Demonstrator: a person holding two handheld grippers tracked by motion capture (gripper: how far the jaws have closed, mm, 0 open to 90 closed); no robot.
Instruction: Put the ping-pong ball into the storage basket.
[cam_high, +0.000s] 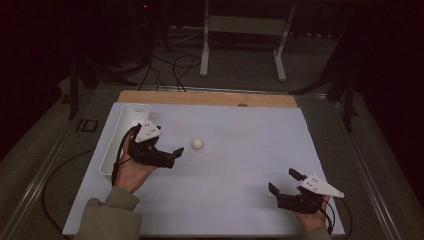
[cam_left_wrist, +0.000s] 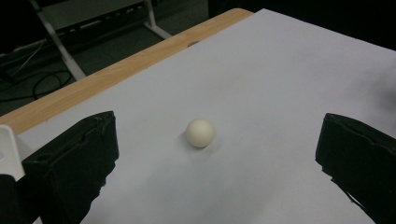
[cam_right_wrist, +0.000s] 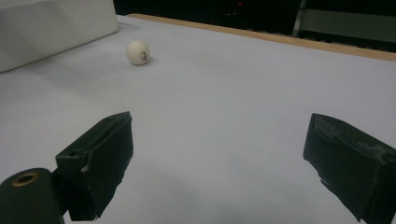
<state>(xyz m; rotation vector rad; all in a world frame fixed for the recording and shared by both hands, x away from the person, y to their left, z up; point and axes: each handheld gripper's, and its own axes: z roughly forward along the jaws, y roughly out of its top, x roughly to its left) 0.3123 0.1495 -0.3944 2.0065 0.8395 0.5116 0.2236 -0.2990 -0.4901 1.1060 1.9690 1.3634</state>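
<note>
Small round off-white ball (cam_high: 197, 143) lying on the white sheet-covered table (cam_high: 240, 165), just ahead of the left gripper (cam_high: 170, 156), jaws spread wide and empty, long white plastic tray (cam_high: 120, 135) beside that hand, right gripper (cam_high: 284, 181) well apart near the table's front edge, jaws likewise parted, grasping nothing

Wooden table (cam_high: 207, 98) — white sheet (cam_high: 240, 170) bearing ball (cam_high: 197, 143), tray (cam_high: 120, 131).

A dim lab or test room: a bench (cam_high: 210, 97) under a white sheet (cam_high: 240, 175), loose cables (cam_high: 170, 70) across grey floor, a metal stand (cam_high: 245, 30) behind
</note>
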